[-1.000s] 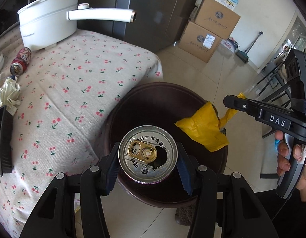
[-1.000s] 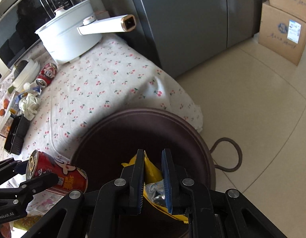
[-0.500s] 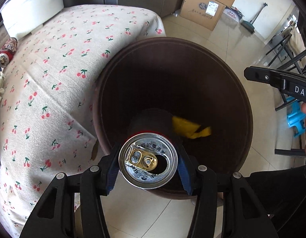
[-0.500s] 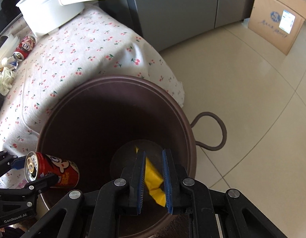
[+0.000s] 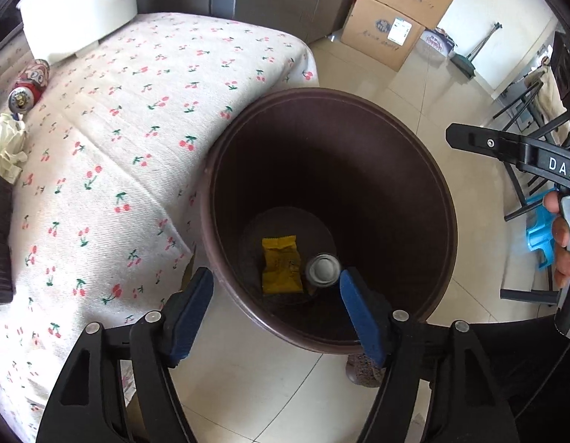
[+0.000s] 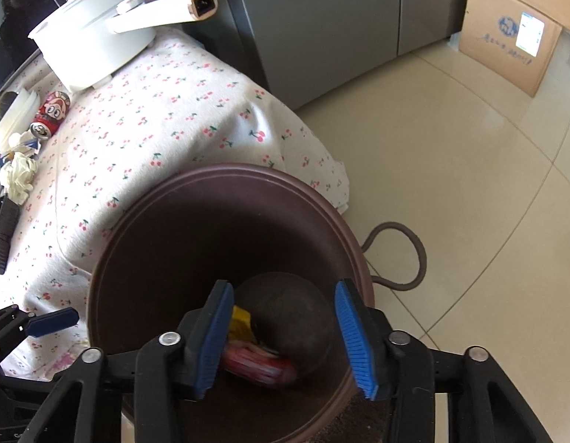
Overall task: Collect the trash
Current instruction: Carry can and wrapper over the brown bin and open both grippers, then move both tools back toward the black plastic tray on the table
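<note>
Cherry-print counter [image 5: 144,118] beside the brown trash bin [image 5: 425,170]: both hand-held grippers, left [image 5: 275,313] and right [image 6: 285,332], gape wide and empty; yellow wrapper [image 5: 281,265] and soda can [image 5: 323,269] lie inside, while another can [image 6: 52,114] and crumpled tissue [image 6: 20,175] wait on the cloth

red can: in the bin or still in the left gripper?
In the bin. The red can lies at the bottom of the brown bin beside the yellow wrapper; the left gripper is open and empty above.
</note>
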### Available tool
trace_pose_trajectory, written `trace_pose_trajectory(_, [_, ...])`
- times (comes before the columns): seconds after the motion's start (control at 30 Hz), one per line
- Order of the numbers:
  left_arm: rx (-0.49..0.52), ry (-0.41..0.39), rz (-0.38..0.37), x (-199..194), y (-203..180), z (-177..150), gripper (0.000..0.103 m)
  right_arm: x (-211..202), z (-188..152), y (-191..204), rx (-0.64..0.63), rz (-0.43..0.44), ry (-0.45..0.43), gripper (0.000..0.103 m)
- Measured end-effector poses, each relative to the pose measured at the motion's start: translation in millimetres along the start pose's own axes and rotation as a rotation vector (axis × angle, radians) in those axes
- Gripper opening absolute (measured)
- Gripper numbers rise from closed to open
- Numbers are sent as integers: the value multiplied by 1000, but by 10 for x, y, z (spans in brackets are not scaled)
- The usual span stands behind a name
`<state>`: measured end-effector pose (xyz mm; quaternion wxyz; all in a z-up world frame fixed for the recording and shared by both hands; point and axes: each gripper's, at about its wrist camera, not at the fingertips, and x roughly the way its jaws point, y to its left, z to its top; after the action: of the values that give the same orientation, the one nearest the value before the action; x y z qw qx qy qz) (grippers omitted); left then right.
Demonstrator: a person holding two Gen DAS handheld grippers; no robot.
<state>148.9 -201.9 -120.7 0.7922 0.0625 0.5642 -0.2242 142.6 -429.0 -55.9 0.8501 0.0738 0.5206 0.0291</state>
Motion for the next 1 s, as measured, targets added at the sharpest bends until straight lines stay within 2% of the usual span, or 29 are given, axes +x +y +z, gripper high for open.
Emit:
trace_pose_trajectory(0.13, [-40,-29,31,-187,190,-29,86,-40,56,106,-16,-4,-19,68])
trace_pose_trajectory(0.23, [-79,-49,51,-340,354,-78,88,-52,97,175,-14,3,-26,71])
trace_pose_trajectory(0.77, [-247,-179,172,-1034,1188,-376,102,-44,189,747,-72,7,-41,79])
trace_pose_trajectory(1.0, [-325,-218,224,-1279,1532,-582,103,-3,199,1092,-106,20,-39,82])
